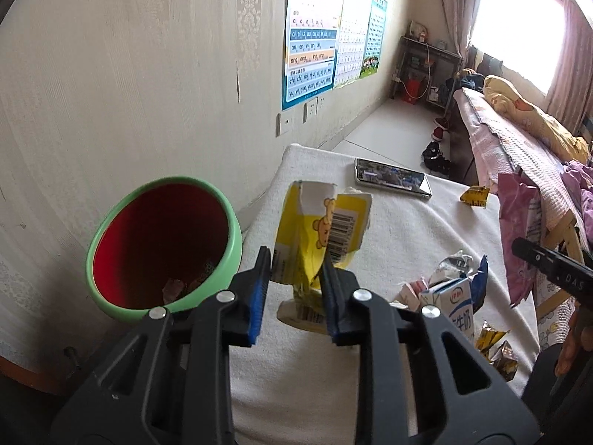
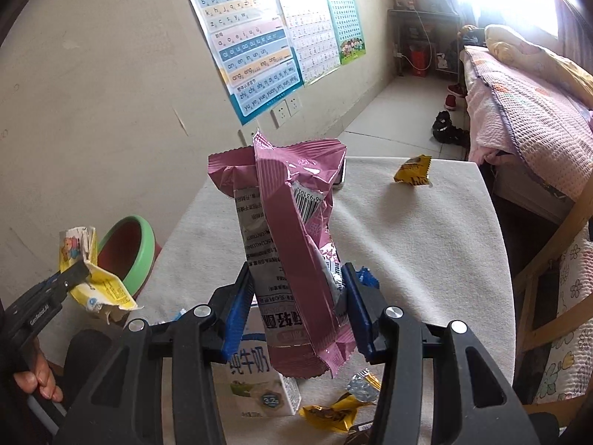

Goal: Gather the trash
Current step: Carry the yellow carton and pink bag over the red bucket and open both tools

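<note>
My left gripper (image 1: 294,263) is shut on a crumpled yellow carton (image 1: 315,237) with a bear print, held above the white-covered table (image 1: 389,230). Just left of it stands the green bin (image 1: 111,237) with a red inside. My right gripper (image 2: 296,282) is shut on a tall pink snack bag (image 2: 292,244), lifted over the table. In the right wrist view the left gripper (image 2: 79,270) and its yellow carton (image 2: 98,289) show at the left beside the bin (image 2: 142,256). The pink bag (image 1: 519,230) also shows at the right edge of the left wrist view.
On the table lie a white milk carton (image 2: 255,382), several yellow candy wrappers (image 2: 330,411), a lone yellow wrapper (image 2: 413,170) at the far corner and a phone (image 1: 393,178). A wall runs along the left; a bed (image 2: 519,111) and a wooden chair (image 2: 556,270) stand right.
</note>
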`<state>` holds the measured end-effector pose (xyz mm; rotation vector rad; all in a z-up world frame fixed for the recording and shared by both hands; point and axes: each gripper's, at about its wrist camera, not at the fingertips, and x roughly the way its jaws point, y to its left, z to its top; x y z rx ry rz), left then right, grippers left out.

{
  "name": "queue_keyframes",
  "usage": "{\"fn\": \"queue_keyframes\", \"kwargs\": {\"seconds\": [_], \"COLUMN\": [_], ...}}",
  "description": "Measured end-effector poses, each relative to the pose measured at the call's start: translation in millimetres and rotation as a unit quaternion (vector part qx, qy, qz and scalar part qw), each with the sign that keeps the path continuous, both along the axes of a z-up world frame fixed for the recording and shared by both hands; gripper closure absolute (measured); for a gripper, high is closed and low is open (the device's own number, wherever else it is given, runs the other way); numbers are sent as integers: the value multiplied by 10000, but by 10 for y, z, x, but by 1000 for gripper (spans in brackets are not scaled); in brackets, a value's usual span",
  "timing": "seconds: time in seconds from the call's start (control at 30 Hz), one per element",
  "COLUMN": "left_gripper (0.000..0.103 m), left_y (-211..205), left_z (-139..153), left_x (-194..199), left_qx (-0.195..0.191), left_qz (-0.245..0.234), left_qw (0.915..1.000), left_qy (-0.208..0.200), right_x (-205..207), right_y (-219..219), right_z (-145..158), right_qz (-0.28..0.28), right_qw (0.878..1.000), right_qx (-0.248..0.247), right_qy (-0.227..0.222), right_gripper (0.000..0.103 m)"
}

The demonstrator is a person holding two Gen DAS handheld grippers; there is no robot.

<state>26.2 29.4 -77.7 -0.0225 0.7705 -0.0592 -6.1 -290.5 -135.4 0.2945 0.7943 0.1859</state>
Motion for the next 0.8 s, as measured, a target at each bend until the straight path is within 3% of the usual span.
{"fn": "queue_keyframes", "kwargs": {"seconds": [0.47, 0.8], "left_gripper": [78, 78], "left_y": [52, 271], "left_z": [106, 45], "left_x": [14, 38], "left_qx": [38, 60], "left_qz": [-82, 194], "left_qw": [9998, 9998], "left_qy": [-176, -83], "right_x": [-25, -15], "right_y": [397, 793], "right_z": [156, 144], "right_qz": [449, 957], "right_qw": [9989, 9954], "right_qx": [16, 27], "right_qy": [-131, -80], "right_gripper": [57, 57]}}
